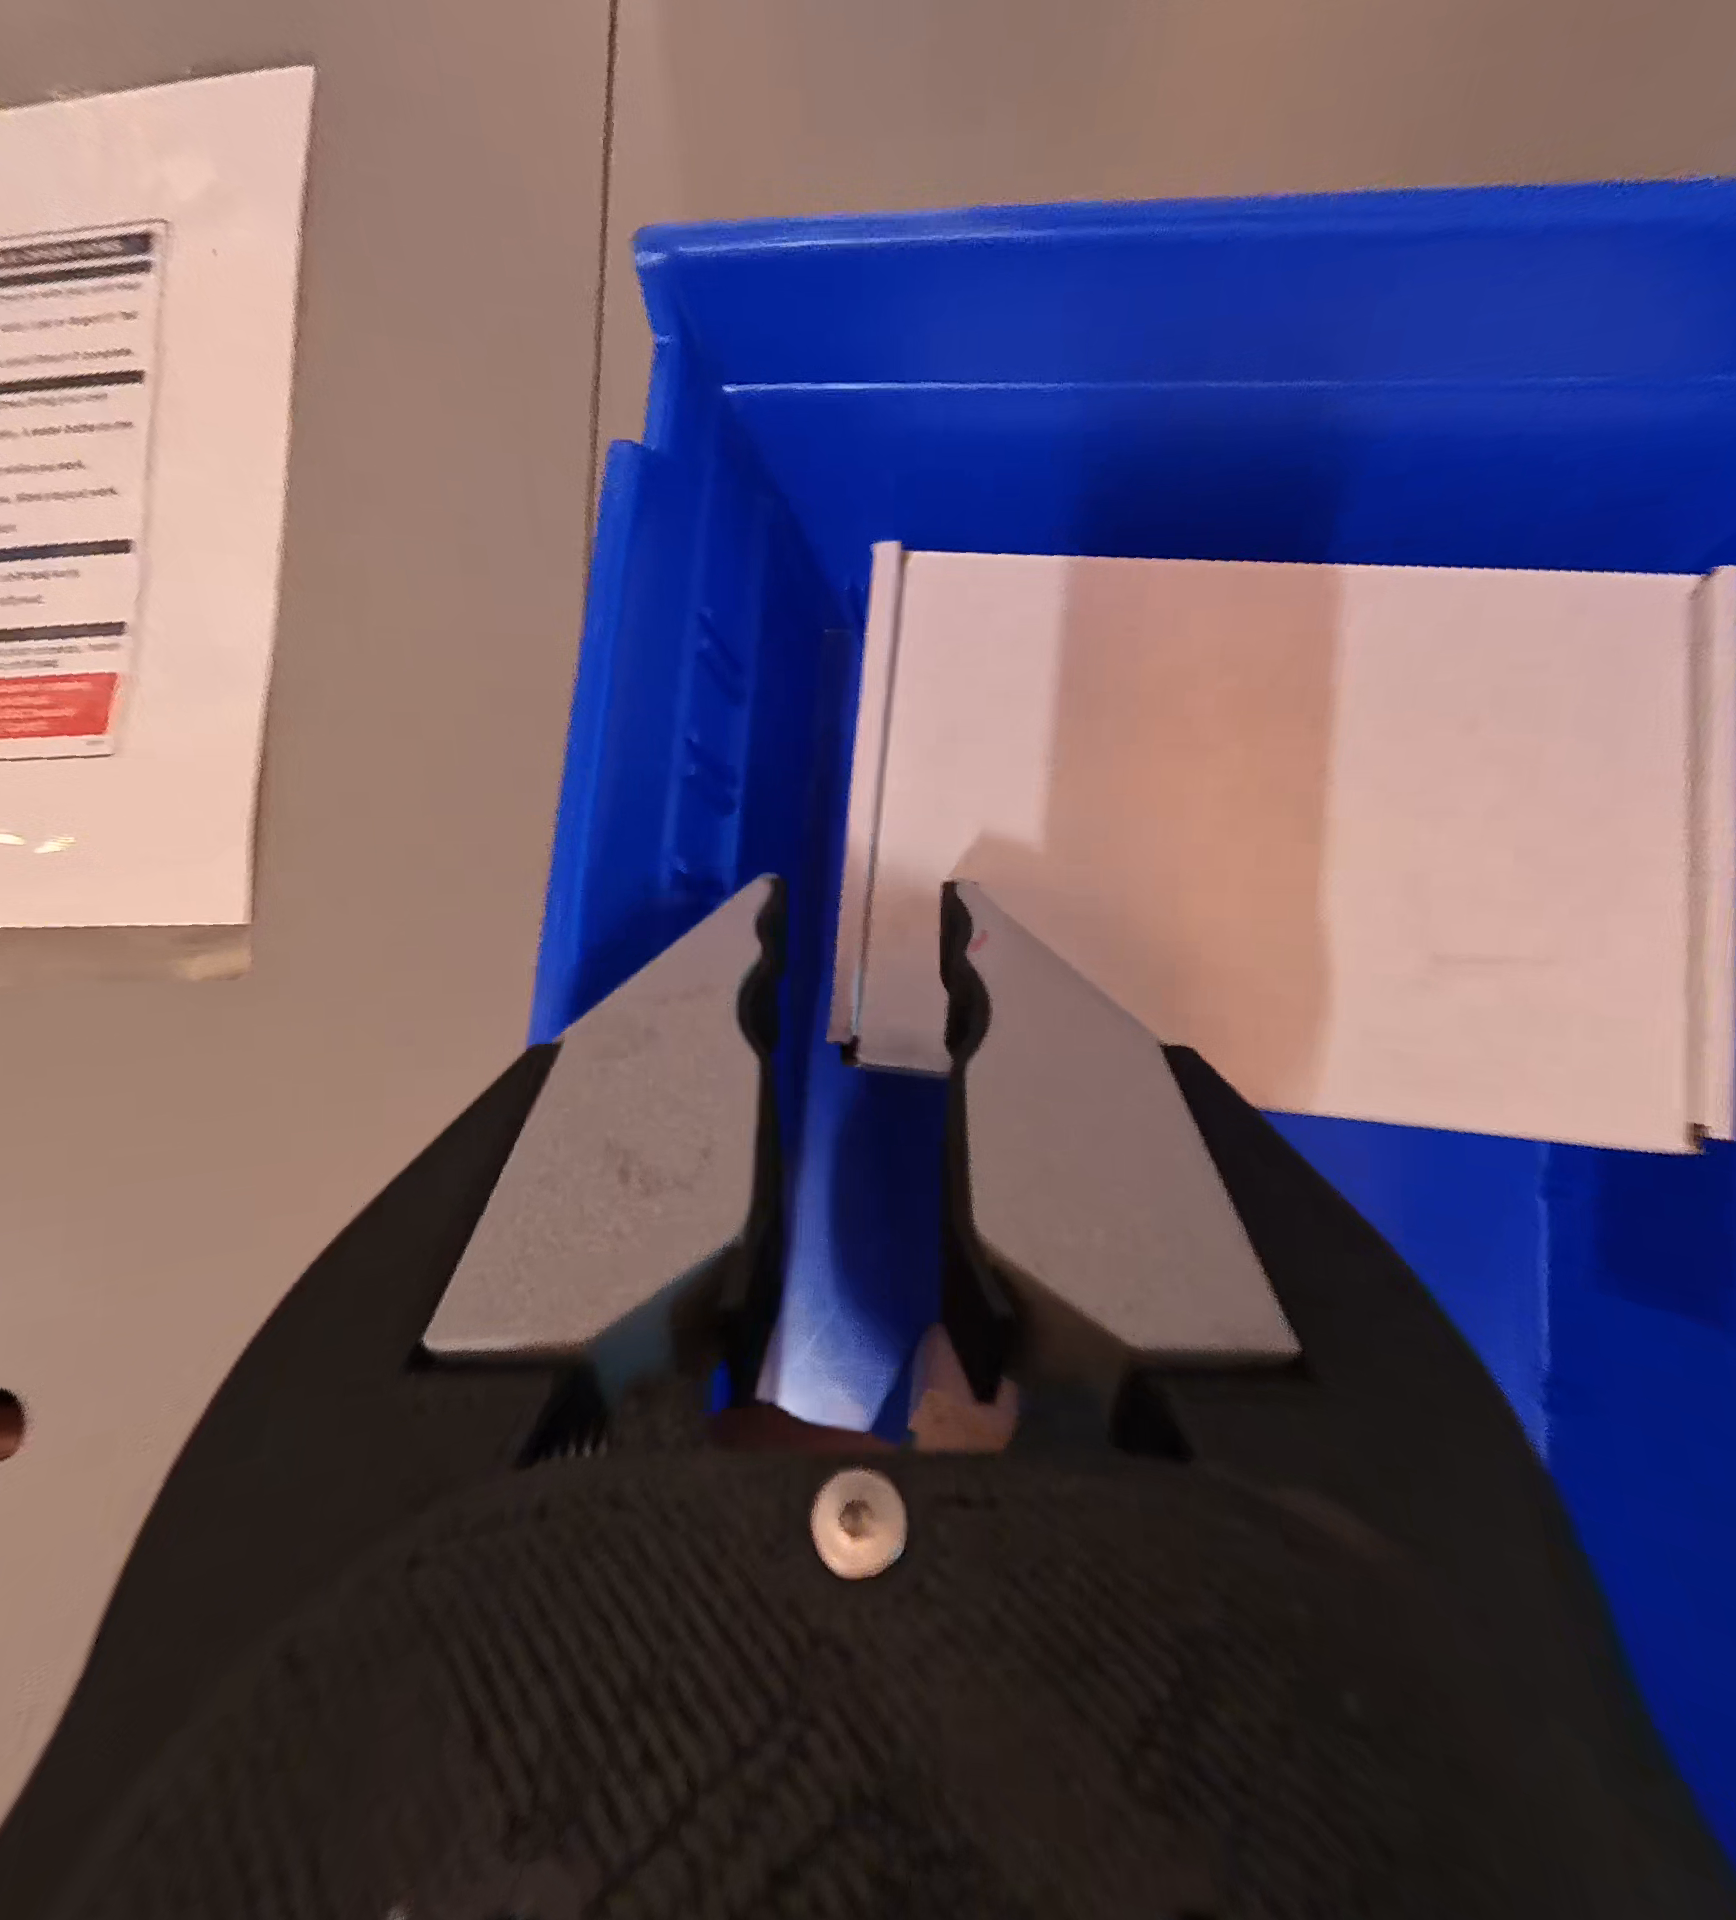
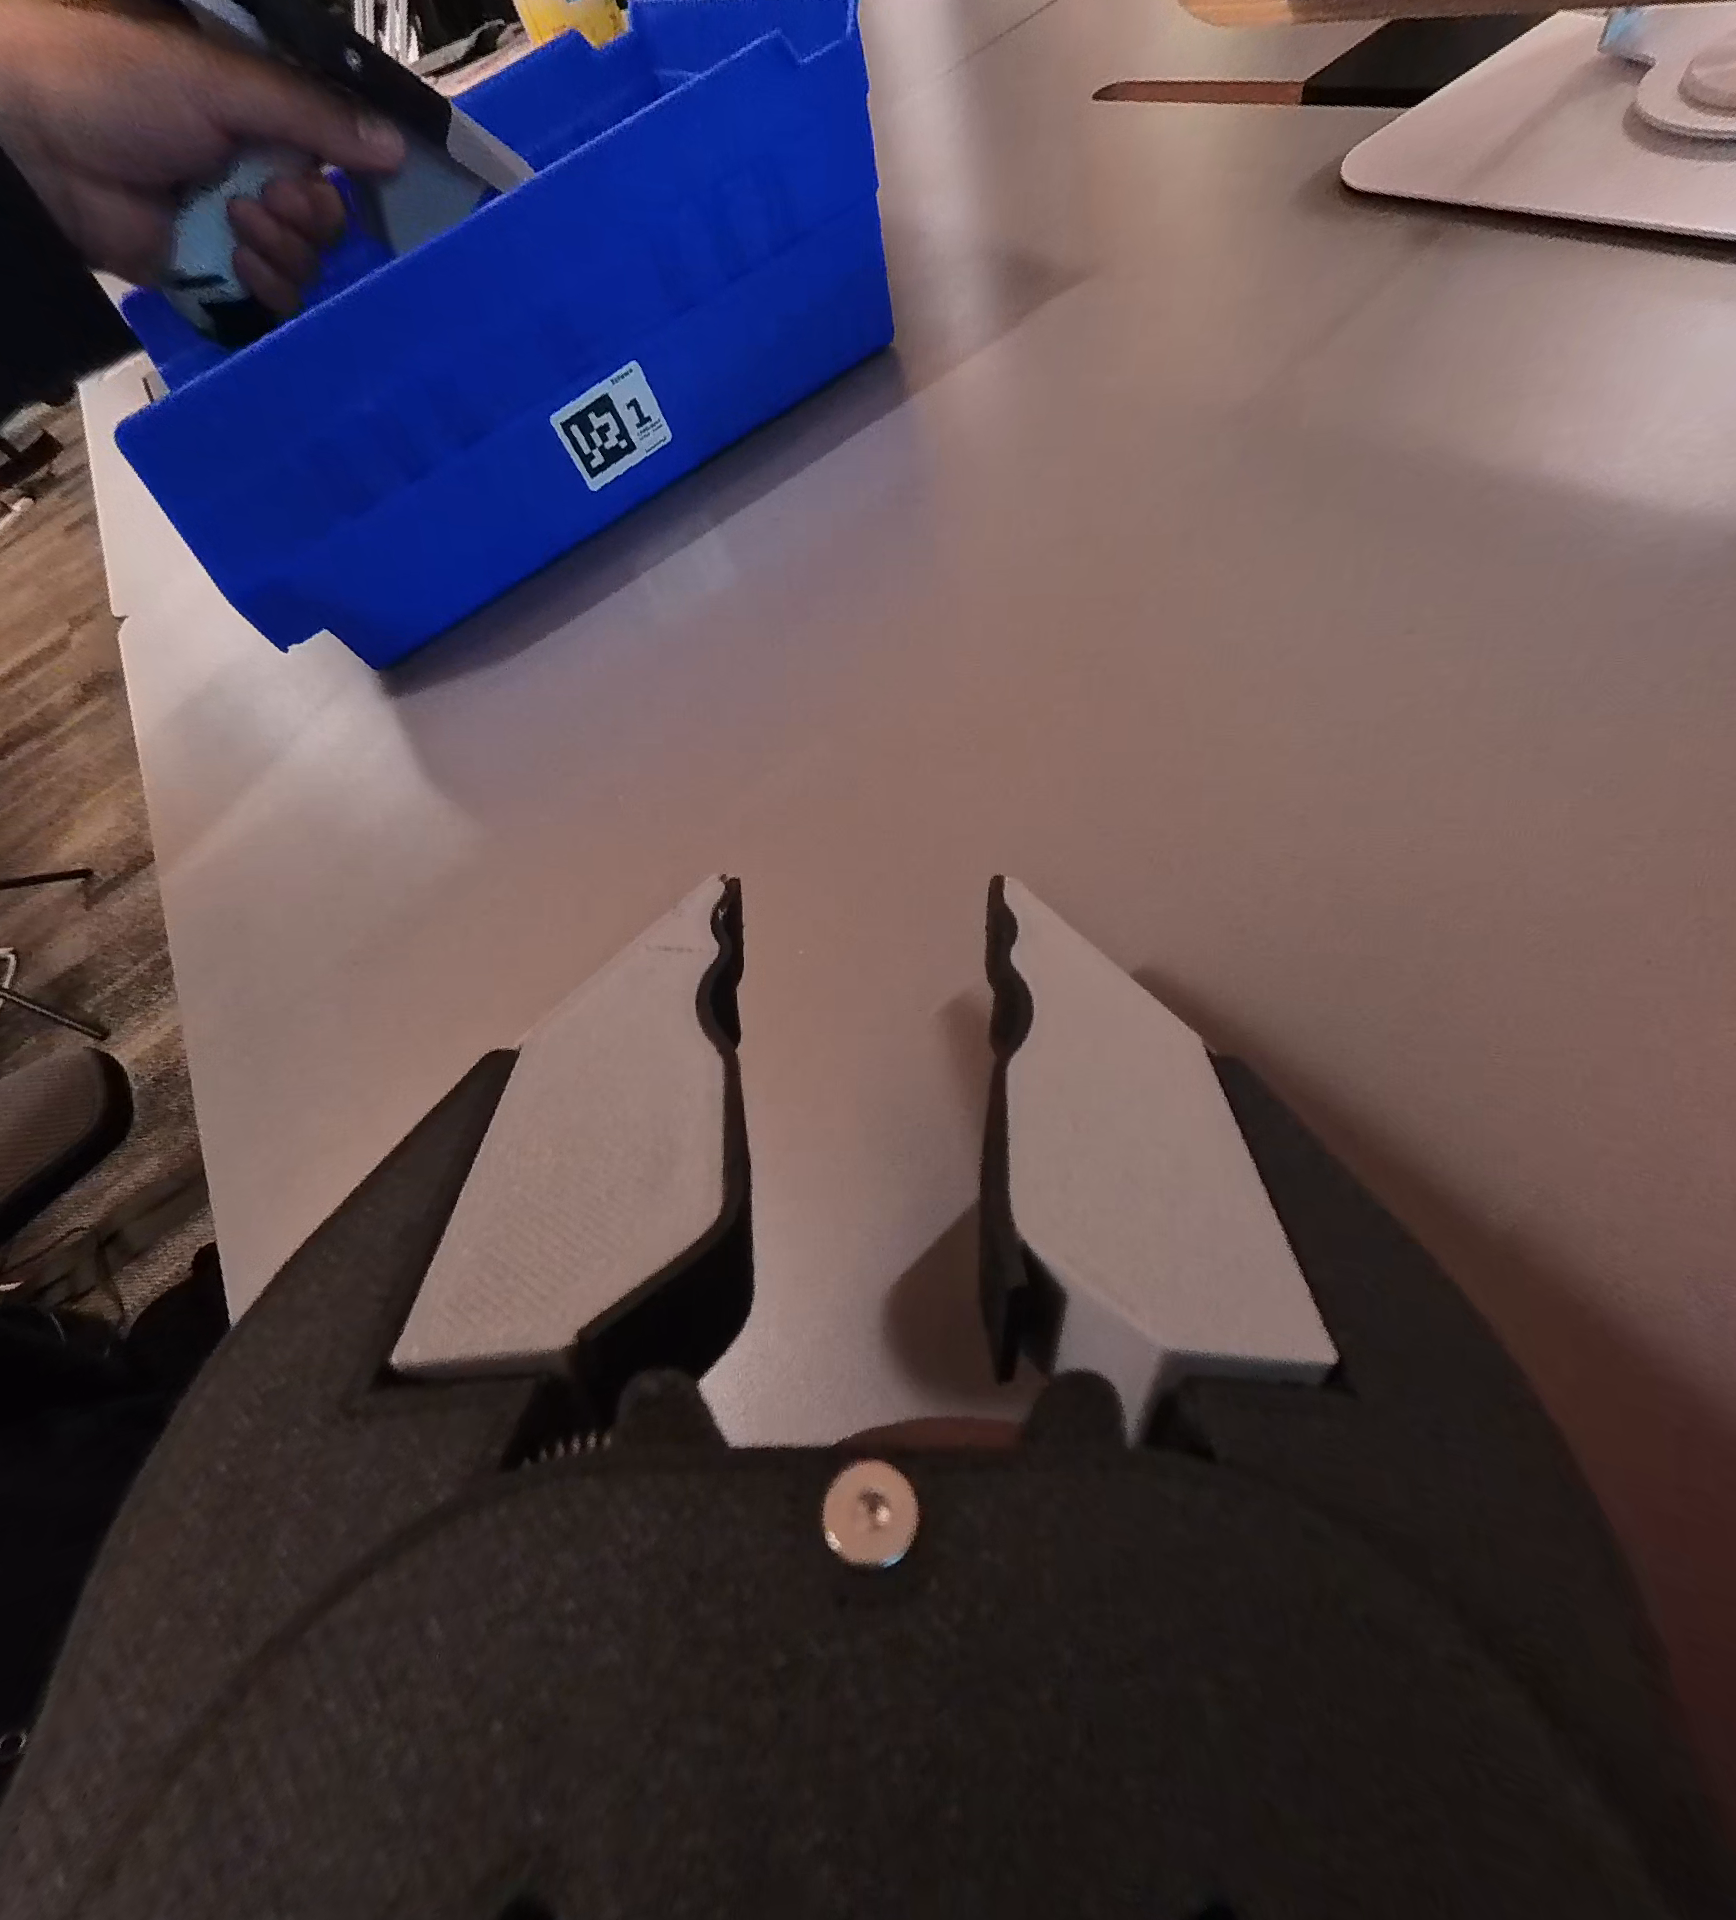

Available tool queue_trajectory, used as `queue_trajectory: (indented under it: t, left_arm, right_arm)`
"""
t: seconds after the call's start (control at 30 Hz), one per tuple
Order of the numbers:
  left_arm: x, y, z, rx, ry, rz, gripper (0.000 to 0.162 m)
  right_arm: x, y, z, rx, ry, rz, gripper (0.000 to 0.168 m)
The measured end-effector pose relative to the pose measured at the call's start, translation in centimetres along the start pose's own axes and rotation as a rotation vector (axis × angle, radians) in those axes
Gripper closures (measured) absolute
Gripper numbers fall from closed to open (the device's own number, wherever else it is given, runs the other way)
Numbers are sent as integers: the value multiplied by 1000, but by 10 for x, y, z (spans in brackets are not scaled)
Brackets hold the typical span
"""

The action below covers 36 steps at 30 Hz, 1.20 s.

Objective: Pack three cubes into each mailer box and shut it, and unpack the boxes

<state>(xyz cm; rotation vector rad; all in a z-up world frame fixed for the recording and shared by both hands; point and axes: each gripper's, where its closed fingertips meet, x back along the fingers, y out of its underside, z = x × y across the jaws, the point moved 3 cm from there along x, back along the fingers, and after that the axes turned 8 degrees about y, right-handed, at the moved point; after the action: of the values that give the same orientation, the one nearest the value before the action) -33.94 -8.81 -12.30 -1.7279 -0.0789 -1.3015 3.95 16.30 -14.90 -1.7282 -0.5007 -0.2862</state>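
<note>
A white closed mailer box [image 1: 1363, 831] lies flat inside a blue bin [image 1: 1155, 312]. My left gripper [image 1: 859, 894] is open above the bin's left part. Its fingers straddle the box's near-left corner, with a gap between the left finger and the box edge. The right wrist view shows the same blue bin [image 2: 490, 416] at the far left of the table, with a hand holding the left gripper [image 2: 448, 166] down into it. My right gripper [image 2: 859, 894] is open and empty, low over the bare table [image 2: 1155, 675]. No cubes show in either view.
A printed sheet in a plastic sleeve [image 1: 85, 499] lies on the table left of the bin. A white tray with round discs [image 2: 1591, 145] sits at the far right. The table's left edge [image 2: 147, 748] drops to a floor with cables and a chair. Left tips to right tips: about 45 cm.
</note>
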Motion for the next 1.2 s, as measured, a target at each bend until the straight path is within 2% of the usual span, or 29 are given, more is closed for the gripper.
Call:
queue_trajectory:
  t: [0.07,0.1,0.27,0.37,0.63,0.9,1.2]
  left_arm:
    - [-1,1,3,45,48,12,149]
    - [-1,1,-3,59,20,17,162]
    - [1,5,-8,70,39,36,153]
    - [2,7,-3,53,67,23,160]
    - [14,20,1,-54,65,-83,160]
    - [15,23,0,31,102,-61,159]
    - [14,21,0,13,55,-19,160]
  right_arm:
    - [0,0,0,0,0,1,124]
    - [0,0,0,0,0,1,124]
    - [0,0,-1,1,-4,-1,123]
    - [0,1,-1,2,-5,-6,124]
    - [0,1,-1,0,-4,-4,124]
    - [-1,1,-2,4,-5,-12,124]
    - [0,1,-3,1,-9,-3,124]
